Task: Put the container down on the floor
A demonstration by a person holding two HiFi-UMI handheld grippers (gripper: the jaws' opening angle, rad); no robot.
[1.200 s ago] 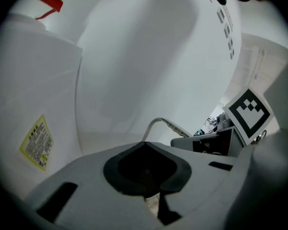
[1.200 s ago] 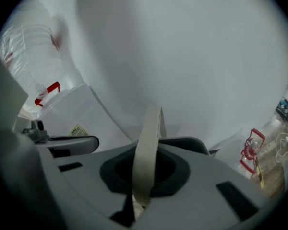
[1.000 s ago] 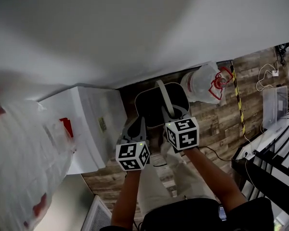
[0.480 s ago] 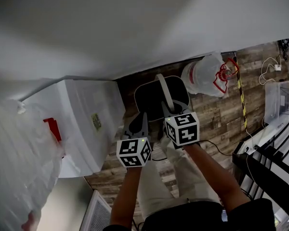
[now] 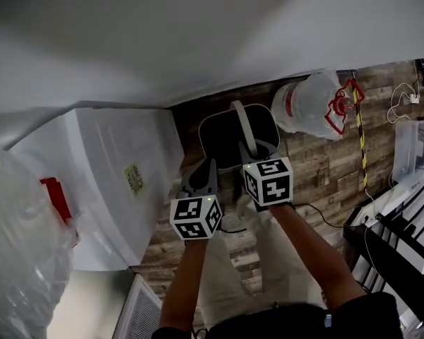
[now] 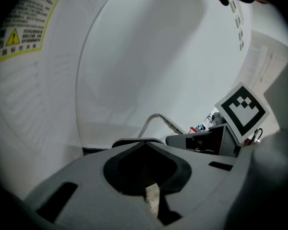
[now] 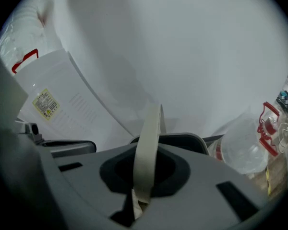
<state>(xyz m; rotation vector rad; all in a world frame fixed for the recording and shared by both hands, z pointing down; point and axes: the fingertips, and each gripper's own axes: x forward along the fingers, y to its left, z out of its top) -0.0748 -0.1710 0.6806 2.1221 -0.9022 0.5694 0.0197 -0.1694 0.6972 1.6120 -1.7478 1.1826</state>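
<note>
Both my tools are clenched. The right tool [image 7: 137, 195] grips the pale handle [image 7: 149, 143] of the container [image 5: 219, 140]. The left tool [image 6: 151, 198] is closed at its near-left rim, with a pale sliver in the slit.

The container is upright, mouth up and wider side across, and its handle arches away toward the wall [image 5: 198, 34]. It has a grey rim and a dark inside; I cannot see any contents. It is low over the wooden floor [image 5: 318, 175], between a white appliance [image 5: 120, 168] and a clear bag [image 5: 307, 108].
</note>
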